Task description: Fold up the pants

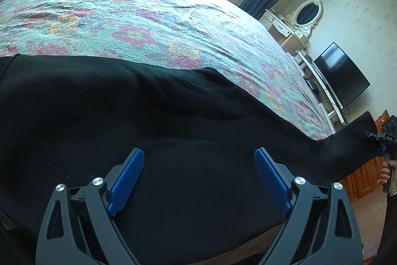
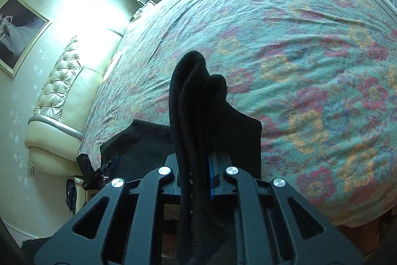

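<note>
Clearly the black pants (image 1: 124, 116) lie spread along the near edge of the bed (image 1: 148, 24), soft matte knit, with one leg stretched off past the bed's corner. That leg's cuff (image 2: 196, 91) stands bunched and thick between the right gripper (image 2: 198, 165), whose fingers are clamped tight on it above the mattress. The left gripper (image 1: 199, 180) hovers over the waist end, its ribbed blue pads (image 1: 126, 180) wide apart, gripping nothing. Beyond, the wrinkled floral bedspread lies broad and bare toward the tufted headboard (image 2: 59, 81).
</note>
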{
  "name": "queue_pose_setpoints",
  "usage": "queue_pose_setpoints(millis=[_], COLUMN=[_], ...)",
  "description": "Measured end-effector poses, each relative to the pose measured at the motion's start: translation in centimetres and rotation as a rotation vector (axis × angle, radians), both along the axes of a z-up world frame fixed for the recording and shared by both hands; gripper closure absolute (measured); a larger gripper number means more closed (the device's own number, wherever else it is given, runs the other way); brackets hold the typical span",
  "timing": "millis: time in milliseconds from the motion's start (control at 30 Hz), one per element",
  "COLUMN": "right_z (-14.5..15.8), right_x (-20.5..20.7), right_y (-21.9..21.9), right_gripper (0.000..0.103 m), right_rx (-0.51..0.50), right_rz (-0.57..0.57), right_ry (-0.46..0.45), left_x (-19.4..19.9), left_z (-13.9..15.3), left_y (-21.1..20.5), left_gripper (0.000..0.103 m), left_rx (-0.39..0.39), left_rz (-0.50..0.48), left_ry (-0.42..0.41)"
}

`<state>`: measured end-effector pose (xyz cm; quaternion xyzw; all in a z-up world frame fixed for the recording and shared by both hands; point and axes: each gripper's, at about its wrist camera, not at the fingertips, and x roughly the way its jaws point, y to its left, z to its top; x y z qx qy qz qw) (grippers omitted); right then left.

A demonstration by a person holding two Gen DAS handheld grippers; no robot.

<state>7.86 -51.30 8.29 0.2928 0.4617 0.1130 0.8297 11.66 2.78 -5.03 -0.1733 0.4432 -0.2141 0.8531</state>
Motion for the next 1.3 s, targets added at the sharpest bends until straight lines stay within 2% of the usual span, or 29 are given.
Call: queue_pose_setpoints(millis=[233, 433, 500, 733, 967, 1067, 1133, 1167, 1200, 1300], right_z=[1.8, 1.4, 0.8, -3.7, -9.5, -11.5, -12.4, -12.7, -13.0, -13.6], right_x=[1.8, 4.0, 4.8, 7.3, 9.4, 9.8, 9.9, 9.9, 9.9, 9.7], right_y=[5.5, 10.4, 12.2, 18.8, 25.7, 27.7, 28.8, 29.2, 29.5, 30.2], right_gripper=[0.092, 0.092, 0.092, 0.092, 0.092, 0.091, 0.080, 0.075, 0.064, 0.047], right_rx=[0.029, 0.057, 0.033, -0.096, -0.325, -0.364, -0.393, -0.388, -0.364, -0.332], right_rz=[0.051, 0.110, 0.131, 0.202, 0.294, 0.325, 0.340, 0.338, 0.342, 0.350], right_ry=[-0.043, -0.052, -0.044, 0.045, 0.152, 0.187, 0.200, 0.201, 0.200, 0.195], left_x=[-0.5, -0.7, -0.8, -0.9, -0.7, -0.7, -0.8, -0.8, -0.7, -0.6], left_z=[0.0, -0.3, -0.3, -0.3, -0.3, -0.3, -0.3, -0.3, -0.3, -0.4], left_y=[1.0, 1.3, 1.4, 1.8, 2.0, 2.1, 2.2, 2.3, 2.3, 2.5], left_gripper=[0.014, 0.014, 0.014, 0.014, 0.014, 0.014, 0.014, 0.014, 0.014, 0.014], left_rx=[-0.038, -0.046, -0.054, -0.068, -0.077, -0.084, -0.090, -0.092, -0.094, -0.097], left_rz=[0.014, 0.006, 0.006, 0.012, 0.012, 0.013, 0.014, 0.014, 0.014, 0.013], left_ry=[-0.003, -0.010, -0.008, -0.002, 0.005, 0.007, 0.008, 0.009, 0.009, 0.010])
